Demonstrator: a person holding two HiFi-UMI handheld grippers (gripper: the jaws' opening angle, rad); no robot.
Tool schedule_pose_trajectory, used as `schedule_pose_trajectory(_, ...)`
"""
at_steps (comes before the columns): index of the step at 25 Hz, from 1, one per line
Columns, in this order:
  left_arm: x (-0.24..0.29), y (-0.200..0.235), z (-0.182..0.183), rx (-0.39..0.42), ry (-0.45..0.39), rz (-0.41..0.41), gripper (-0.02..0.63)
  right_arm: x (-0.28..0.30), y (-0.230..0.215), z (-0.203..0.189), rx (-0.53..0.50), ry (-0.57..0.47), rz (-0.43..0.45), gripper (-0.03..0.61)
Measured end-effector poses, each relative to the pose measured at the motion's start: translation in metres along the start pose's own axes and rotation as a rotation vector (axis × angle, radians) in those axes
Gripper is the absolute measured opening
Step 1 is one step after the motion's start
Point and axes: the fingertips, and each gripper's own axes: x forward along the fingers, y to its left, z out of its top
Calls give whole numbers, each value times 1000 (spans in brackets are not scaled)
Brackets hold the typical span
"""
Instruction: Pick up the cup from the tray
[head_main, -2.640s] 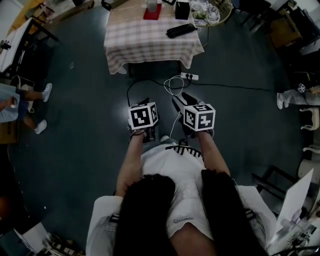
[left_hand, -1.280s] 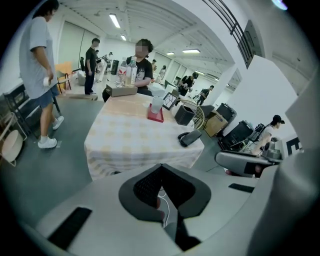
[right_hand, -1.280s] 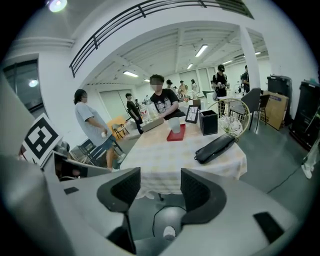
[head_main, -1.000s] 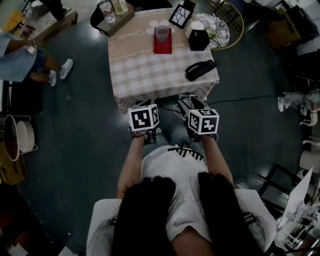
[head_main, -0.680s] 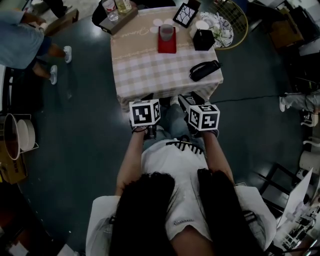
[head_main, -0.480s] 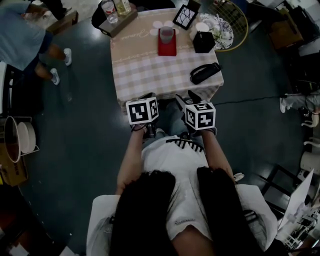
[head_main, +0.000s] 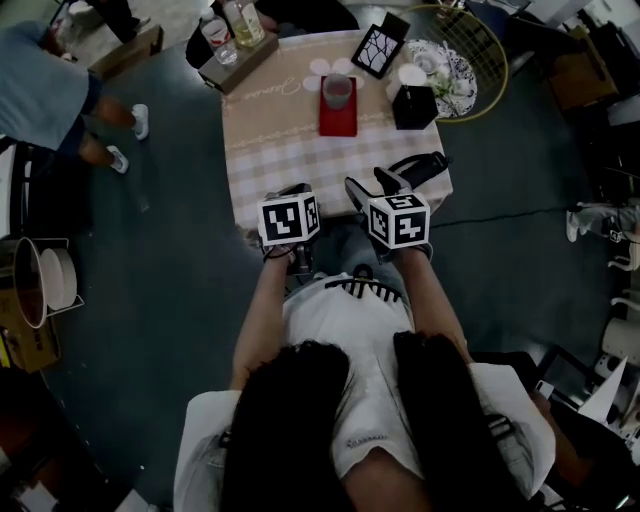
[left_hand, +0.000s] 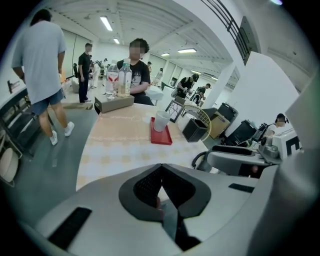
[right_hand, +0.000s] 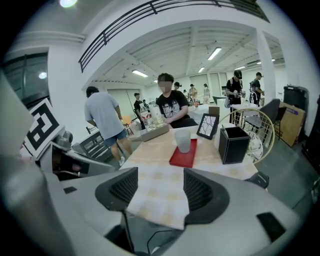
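A translucent cup (head_main: 337, 90) stands upright on a red tray (head_main: 338, 120) in the far middle of a table with a checked cloth (head_main: 290, 150). Both grippers hover over the table's near edge, well short of the tray. My left gripper (head_main: 292, 196) has its jaws shut with nothing in them; in its own view (left_hand: 161, 172) the cup (left_hand: 161, 120) and tray (left_hand: 161, 137) lie ahead. My right gripper (head_main: 372, 188) is open and its jaws have just been opening. Only cloth shows between them (right_hand: 160, 187), and the cup (right_hand: 183, 141) and tray (right_hand: 183, 156) are straight ahead.
A black box (head_main: 414, 106) and a picture frame (head_main: 378, 50) stand right of the tray. A black case (head_main: 420, 168) lies at the table's near right corner. A wooden box with bottles (head_main: 238, 50) sits far left. A person sits behind the table; another person (head_main: 50, 90) stands left.
The table has come closer in the head view. Both grippers have moved forward from the floor in front of it to over its near edge. The person at the left has shifted.
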Motion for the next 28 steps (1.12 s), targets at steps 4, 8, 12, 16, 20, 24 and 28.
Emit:
schedule_pose_trajectory(4,22,8,22,-41,17,27,5,28,-17,31,-24,-27,0,319)
schedule_pose_trajectory(8,47,15,46,-69,36,47,5,61,-34,60,-56,-38,-5,374)
schedule_pose_trajectory(12,72,23,72,-108,58,67,6,98,-49,84,-93,-27,-11,394)
schedule_pose_trajectory(16,97,36,91,-116,105,100,6,133,-64,102,-158,-37,-42,405)
schedule_pose_trajectory(20,120,47,108,-123,146,123,5,165,-74,112,-192,-13,-34,410)
schedule_pose_trajectory(24,137,52,120,-116,170,135,6,194,-83,112,-193,24,-23,417)
schedule_pose_trajectory(28,150,57,120,-121,210,142,6,221,-86,107,-260,64,-13,422)
